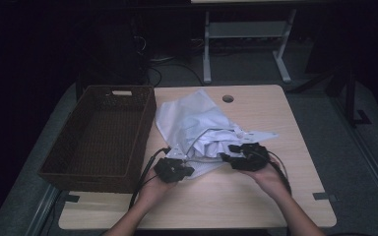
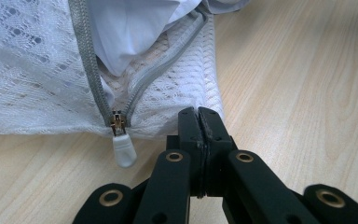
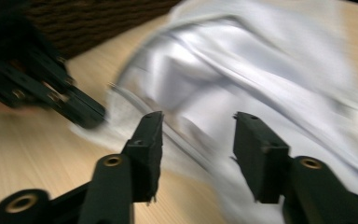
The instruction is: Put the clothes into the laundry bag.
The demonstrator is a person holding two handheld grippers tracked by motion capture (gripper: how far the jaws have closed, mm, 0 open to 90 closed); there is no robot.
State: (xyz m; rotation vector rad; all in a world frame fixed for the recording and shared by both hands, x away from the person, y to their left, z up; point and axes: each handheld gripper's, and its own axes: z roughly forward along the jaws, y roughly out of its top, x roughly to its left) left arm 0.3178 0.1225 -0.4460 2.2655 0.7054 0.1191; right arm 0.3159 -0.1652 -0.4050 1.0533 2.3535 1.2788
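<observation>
While your left gripper (image 2: 199, 122) jaws pinch the mesh laundry bag's (image 2: 32, 79) edge beside its zipper pull (image 2: 122, 150), your right gripper (image 3: 198, 140) jaws stand spread over it, mid-frame on the counter (image 1: 256, 196), right of the wicker basket (image 1: 98, 135).

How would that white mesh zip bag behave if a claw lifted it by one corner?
The white mesh zip bag would probably droop and fold, since it already lies crumpled. It looks light, being thin netting. The white cloth showing through its open zipper might slide out.
</observation>
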